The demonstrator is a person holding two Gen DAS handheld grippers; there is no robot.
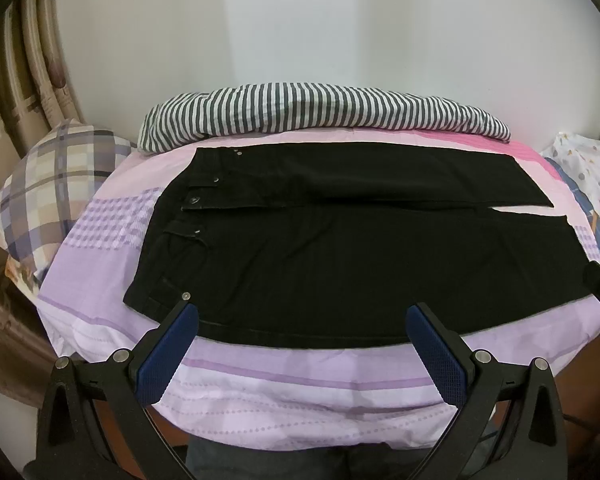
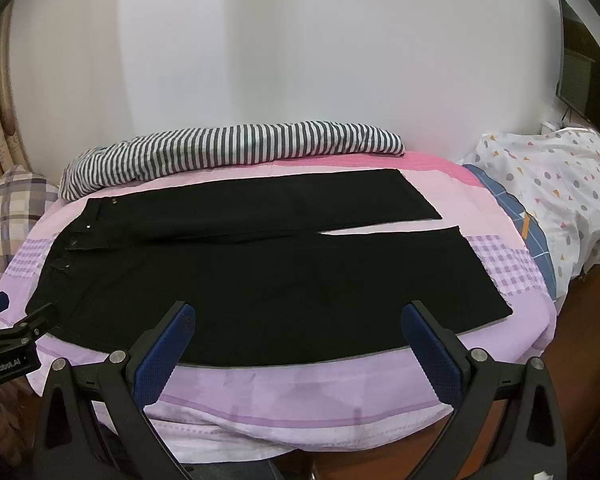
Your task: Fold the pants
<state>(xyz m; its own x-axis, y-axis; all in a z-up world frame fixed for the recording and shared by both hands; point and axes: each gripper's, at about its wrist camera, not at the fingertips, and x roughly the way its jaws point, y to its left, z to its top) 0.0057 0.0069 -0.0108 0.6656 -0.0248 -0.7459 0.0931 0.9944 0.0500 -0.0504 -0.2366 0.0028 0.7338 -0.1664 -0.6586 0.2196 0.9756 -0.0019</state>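
We see the black pants (image 1: 340,264) spread flat on the pink and lilac bedsheet (image 1: 284,384), waistband to the left, legs running right and slightly parted at the hems, with a striped cloth (image 1: 320,112) bunched behind them. Our left gripper (image 1: 302,320) and right gripper (image 2: 298,320) both hover over the near edge, jaws spread wide and holding nothing.

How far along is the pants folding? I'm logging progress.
Done: the black pants lie spread flat on the purple sheet, legs side by side. In hand: nothing; the left gripper and right gripper hover open at the near edge. Left: every fold.
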